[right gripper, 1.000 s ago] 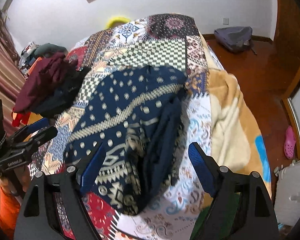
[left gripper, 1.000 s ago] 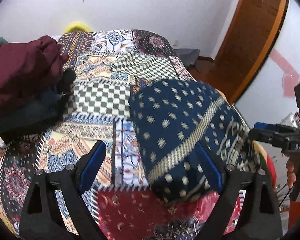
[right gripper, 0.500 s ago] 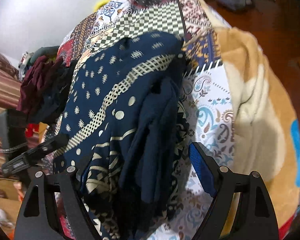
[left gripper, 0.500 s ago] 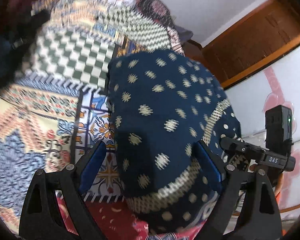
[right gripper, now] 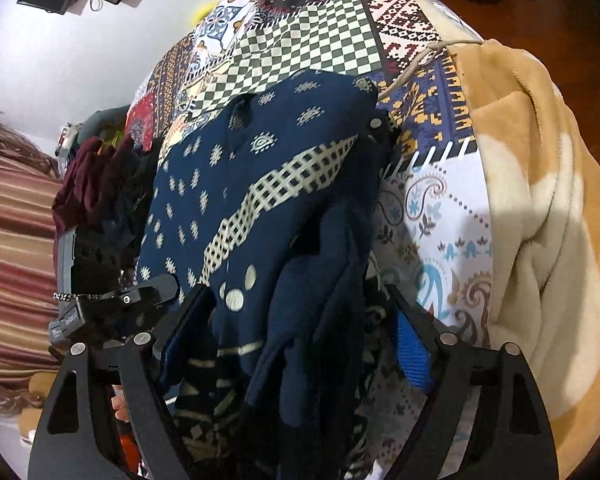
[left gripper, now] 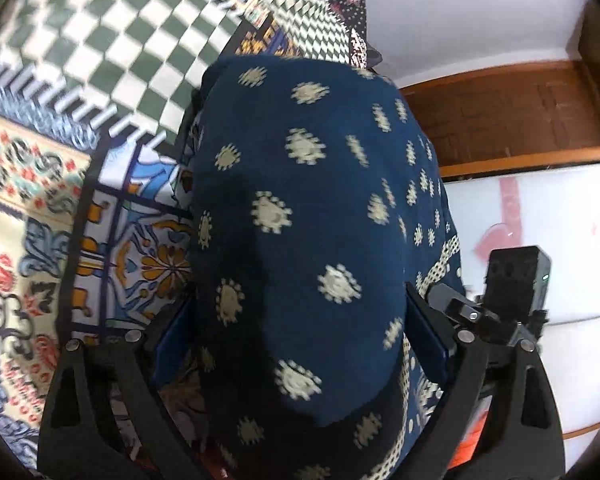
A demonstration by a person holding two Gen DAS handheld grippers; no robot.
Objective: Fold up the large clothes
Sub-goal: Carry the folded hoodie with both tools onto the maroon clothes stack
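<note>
Filling most of both wrist views, the folded navy patterned garment (left gripper: 312, 240) is seen lying on the patchwork bedspread (left gripper: 112, 60), far larger than a second ago, when much of the bedspread and the wall were shown around it. The left gripper (left gripper: 300, 344) is held wide, with the garment's near end between its blue pads; contact cannot be confirmed. The right gripper (right gripper: 296, 344) is likewise spread wide astride the garment's bunched near end. Beyond the garment, a heap of dark clothes (right gripper: 96, 184) is noted.
</note>
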